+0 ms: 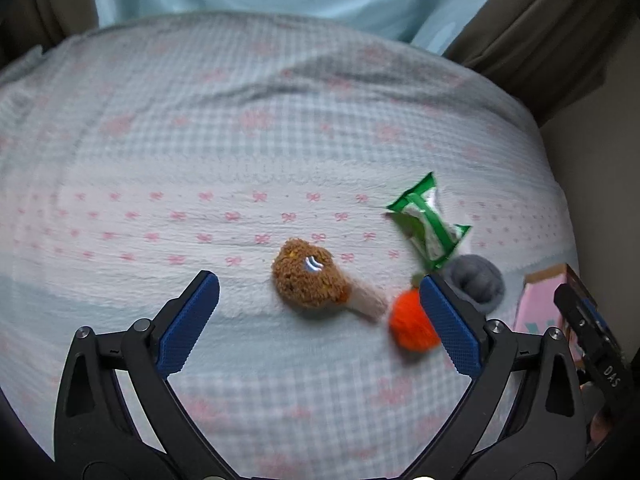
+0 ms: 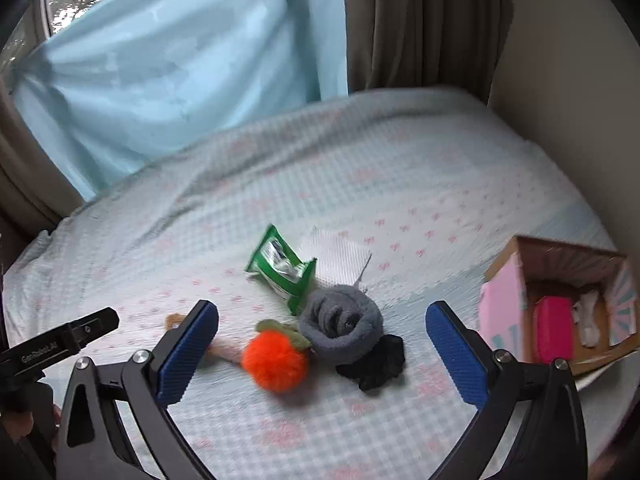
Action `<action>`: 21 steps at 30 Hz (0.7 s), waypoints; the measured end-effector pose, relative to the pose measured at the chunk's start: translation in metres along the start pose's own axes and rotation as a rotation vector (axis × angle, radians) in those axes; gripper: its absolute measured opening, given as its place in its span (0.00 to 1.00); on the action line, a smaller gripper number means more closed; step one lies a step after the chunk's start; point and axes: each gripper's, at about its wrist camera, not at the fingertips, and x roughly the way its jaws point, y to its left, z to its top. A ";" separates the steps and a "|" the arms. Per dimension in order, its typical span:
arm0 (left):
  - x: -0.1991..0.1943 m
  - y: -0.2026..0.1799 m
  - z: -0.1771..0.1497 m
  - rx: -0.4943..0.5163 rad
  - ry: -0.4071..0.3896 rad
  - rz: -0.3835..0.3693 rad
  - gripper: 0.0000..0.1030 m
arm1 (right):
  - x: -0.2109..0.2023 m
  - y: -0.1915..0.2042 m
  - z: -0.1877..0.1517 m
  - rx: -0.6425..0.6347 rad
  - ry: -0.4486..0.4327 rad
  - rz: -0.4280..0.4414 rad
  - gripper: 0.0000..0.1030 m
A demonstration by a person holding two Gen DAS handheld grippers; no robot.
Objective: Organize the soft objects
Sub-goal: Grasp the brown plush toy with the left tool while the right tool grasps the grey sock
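— Where do things stand, and what are you holding?

— Nothing in either hand. My left gripper [image 1: 320,300] is spread wide and empty, and so is my right gripper [image 2: 322,330]. Take the rolled grey sock [image 2: 340,322] as the marker: the soft things lie in a cluster around it on the checked bedspread [image 2: 400,168]. The orange pompom [image 2: 275,360] touches its left side, the black scrunchie [image 2: 380,364] sits against its near right edge, the green wipes packet [image 2: 282,266] leans on its far side over a white cloth [image 2: 340,256], and the plush drumstick [image 1: 310,280] lies further left, beyond the pompom.

— And where do they go?

— Into the open cardboard box [image 2: 500,312], I judge, well to the right of the sock. A pink item [image 2: 554,330] and something white already sit in it.

— Which piece first, and how?

— The sock looks the fair choice for my right jaws, since it lies between them now. I would come straight down, straddle the roll across its width, and close low enough to catch the whole bundle, not just the top fold. The risk is snagging the scrunchie or the bedspread, so I'd lift slowly and check.

— And the left?

— The drumstick sits between its pads; grip the fat brown head, not the thin handle.
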 end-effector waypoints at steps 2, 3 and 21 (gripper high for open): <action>0.021 0.005 0.000 -0.014 0.015 -0.003 0.96 | 0.023 -0.002 -0.004 0.003 0.012 -0.011 1.00; 0.032 0.008 -0.001 -0.018 0.023 -0.003 0.94 | 0.038 -0.004 -0.009 0.003 0.024 -0.019 1.00; 0.122 0.010 -0.012 -0.070 0.076 -0.058 0.64 | 0.146 -0.015 -0.038 0.006 0.141 -0.003 0.87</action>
